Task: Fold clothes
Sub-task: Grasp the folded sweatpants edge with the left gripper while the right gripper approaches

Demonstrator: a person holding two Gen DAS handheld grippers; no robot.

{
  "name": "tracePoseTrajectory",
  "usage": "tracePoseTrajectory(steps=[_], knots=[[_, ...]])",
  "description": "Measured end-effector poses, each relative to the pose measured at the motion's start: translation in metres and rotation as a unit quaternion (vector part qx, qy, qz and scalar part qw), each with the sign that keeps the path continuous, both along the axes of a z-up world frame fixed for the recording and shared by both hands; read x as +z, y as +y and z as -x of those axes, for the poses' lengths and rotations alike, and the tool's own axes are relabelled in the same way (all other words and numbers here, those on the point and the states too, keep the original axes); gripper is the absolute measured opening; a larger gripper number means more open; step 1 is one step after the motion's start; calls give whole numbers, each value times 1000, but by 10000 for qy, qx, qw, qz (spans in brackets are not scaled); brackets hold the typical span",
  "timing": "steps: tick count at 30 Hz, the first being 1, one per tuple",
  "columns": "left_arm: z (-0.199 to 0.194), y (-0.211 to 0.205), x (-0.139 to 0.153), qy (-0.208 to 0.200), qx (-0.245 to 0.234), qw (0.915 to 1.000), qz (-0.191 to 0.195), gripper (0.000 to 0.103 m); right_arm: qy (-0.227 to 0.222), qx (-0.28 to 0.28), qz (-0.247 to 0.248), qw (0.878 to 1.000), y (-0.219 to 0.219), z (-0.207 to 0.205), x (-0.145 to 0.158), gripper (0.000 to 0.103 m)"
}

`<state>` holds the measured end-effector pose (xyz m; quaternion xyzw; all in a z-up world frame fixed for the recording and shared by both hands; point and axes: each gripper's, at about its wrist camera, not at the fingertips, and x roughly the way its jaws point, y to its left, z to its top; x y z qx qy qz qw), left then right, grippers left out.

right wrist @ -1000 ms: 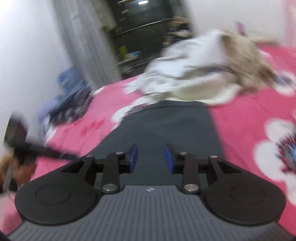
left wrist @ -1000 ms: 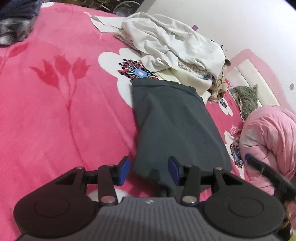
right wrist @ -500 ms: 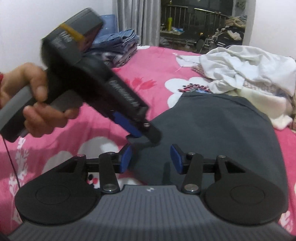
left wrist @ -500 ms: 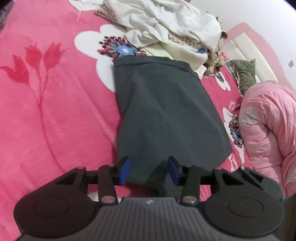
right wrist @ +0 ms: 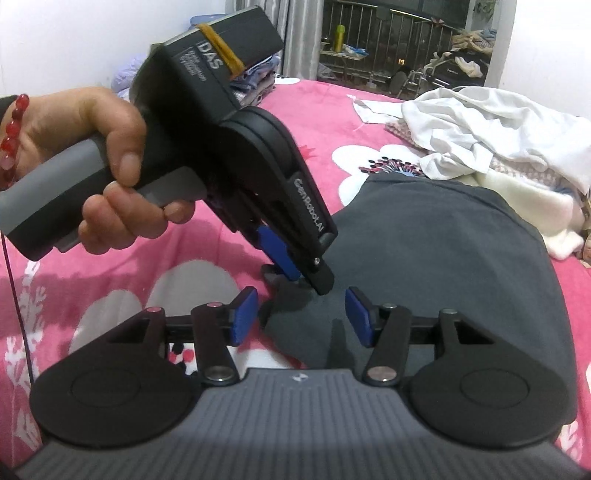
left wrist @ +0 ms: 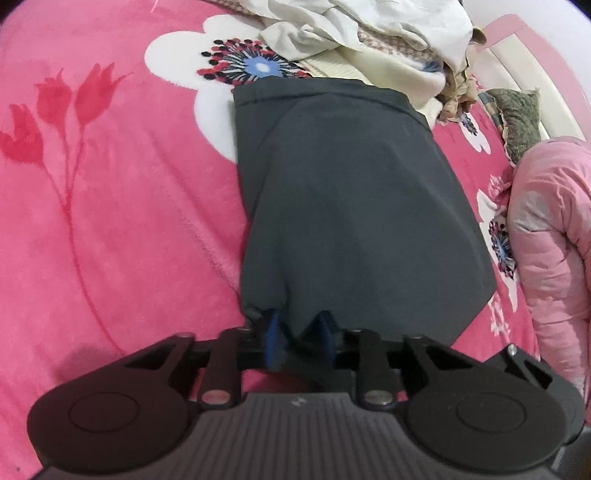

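Observation:
A dark grey garment (left wrist: 351,206) lies flat and lengthwise on the pink floral bedspread (left wrist: 110,221); it also shows in the right wrist view (right wrist: 443,251). My left gripper (left wrist: 297,332) is shut on the garment's near left corner, the cloth bunched between its blue pads. In the right wrist view the left gripper (right wrist: 306,275) is held by a hand and pinches that corner. My right gripper (right wrist: 301,319) is open, its blue pads either side of the garment's near edge, just behind the left gripper.
A heap of white and cream clothes (left wrist: 369,33) lies beyond the garment's far end, also in the right wrist view (right wrist: 498,136). A pink quilted bundle (left wrist: 550,236) sits at the right. Folded blue clothes (right wrist: 255,81) lie at the far left corner.
My left gripper has moved forward and closed on the garment's near corner. My right gripper swung round to face the garment beside the left one and stays open.

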<state>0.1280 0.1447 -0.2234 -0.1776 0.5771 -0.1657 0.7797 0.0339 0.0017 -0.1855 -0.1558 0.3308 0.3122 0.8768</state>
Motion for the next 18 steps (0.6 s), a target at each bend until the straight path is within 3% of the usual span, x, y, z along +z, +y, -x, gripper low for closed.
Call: tracePoseTrajectory(steps=[3, 11, 18], knots=[[-1, 6, -1, 82, 212, 9995, 228, 6, -47, 20, 103, 9999, 4, 2, -3, 53], [1, 25, -2, 184, 671, 9919, 1065, 4, -206, -177, 225, 9994, 20, -4, -9, 54], [2, 32, -3, 65, 849, 9825, 1659, 4, 37, -1084, -259, 9938, 14, -19, -14, 52]])
